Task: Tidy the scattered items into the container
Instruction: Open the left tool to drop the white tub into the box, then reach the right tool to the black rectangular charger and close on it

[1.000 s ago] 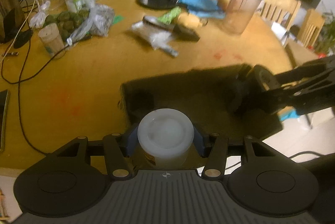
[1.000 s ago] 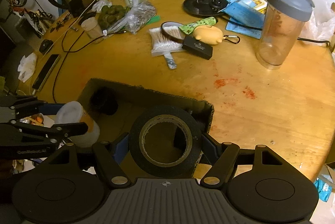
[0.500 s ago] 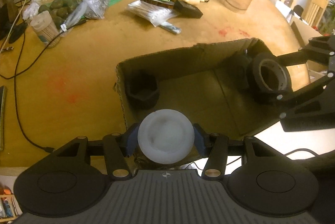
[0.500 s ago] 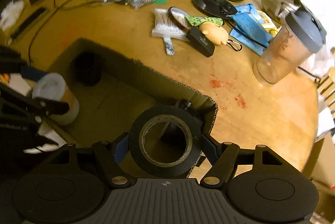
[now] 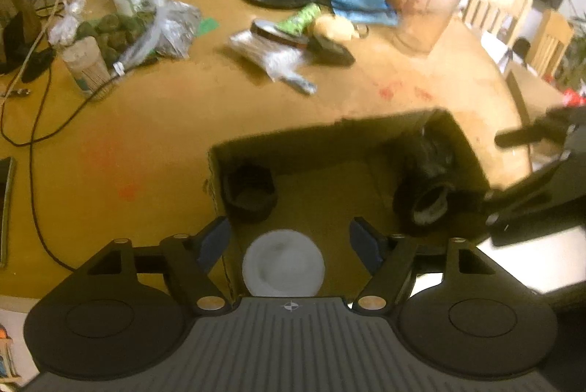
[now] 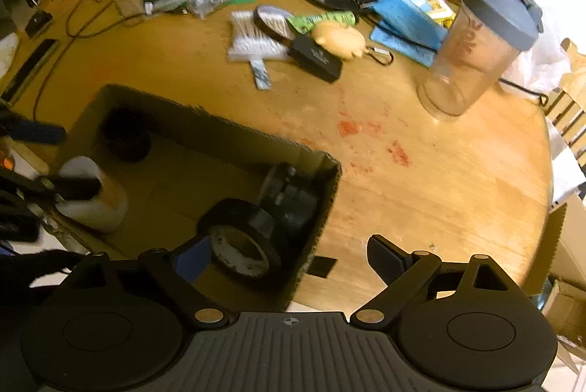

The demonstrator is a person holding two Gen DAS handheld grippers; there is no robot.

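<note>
A: What takes up most of the scene?

B: A round wooden table (image 6: 421, 179) with red smears, and at its near edge an open brown cardboard box (image 5: 366, 132).

A: What sits inside the box?

B: A white-lidded jar with an orange band (image 6: 93, 198) stands upright at the near left corner. A black roll of tape (image 6: 241, 238) lies tilted at the right end, leaning against a dark blocky object (image 6: 289, 198) in the far right corner. A short black cup-shaped item (image 5: 249, 190) stands at the far left corner.

A: And the grippers?

B: The left gripper (image 5: 289, 241) hovers over the jar with its fingers spread wide, not touching the lid. The right gripper (image 6: 289, 256) is also spread apart and empty, straddling the box's right wall, with the tape just beside its left finger.

A: What remains outside?

B: Far across the table, a clear shaker bottle with a grey lid (image 6: 479, 40) stands right; a pack of cotton swabs (image 6: 252, 40) and a yellow pig-shaped toy (image 6: 340, 38) lie centre.
</note>
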